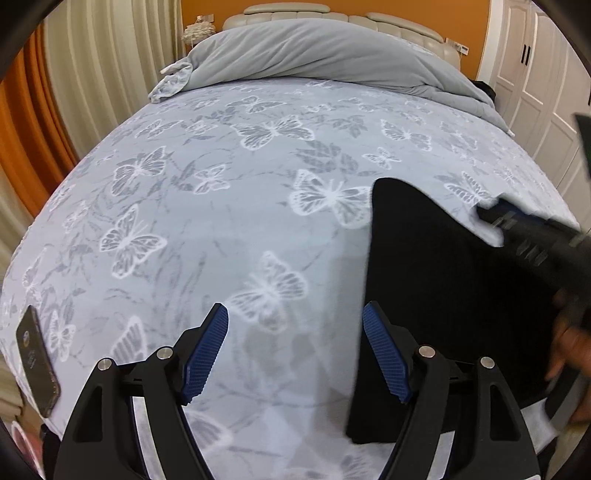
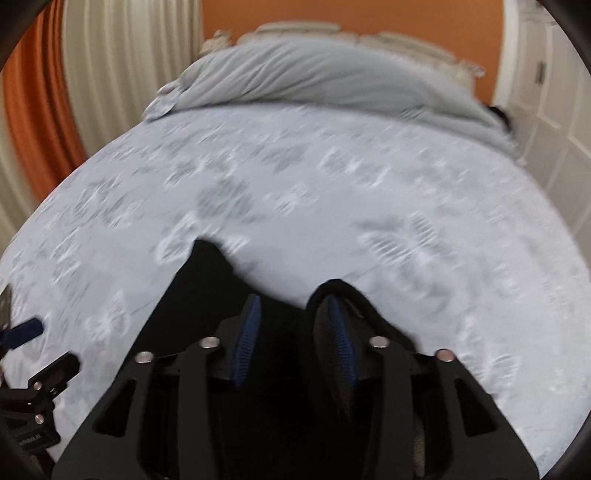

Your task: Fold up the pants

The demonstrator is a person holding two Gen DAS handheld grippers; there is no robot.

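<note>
Black pants point(image 1: 443, 295) lie on the near right part of the bed, spread flat over the butterfly bedsheet point(image 1: 221, 229). In the left wrist view one pointed corner of the cloth reaches away toward the middle of the bed, and the long left edge runs down to the near edge of the mattress.

The right gripper point(image 2: 291, 328) is over these pants point(image 2: 192, 295); its jaws stand partly apart, with dark cloth between and around the blue pads point(image 2: 247, 339), and one fold curls over the right finger. This view is blurred, so I cannot tell if the fingers really pinch the cloth. In the left wrist view the same gripper point(image 1: 491, 221) comes in from the right, also blurred, above the far edge of the pants.

The left gripper point(image 1: 295, 347) is released, its jaws wide apart, with nothing between them. It hovers over bare sheet, just beside the left edge of the pants.

A dark phone point(image 1: 37, 362) lies at the near left edge of the bed. A grey duvet point(image 1: 314, 55) is bunched at the far end, in front of the cream headboard point(image 1: 332, 14).
</note>
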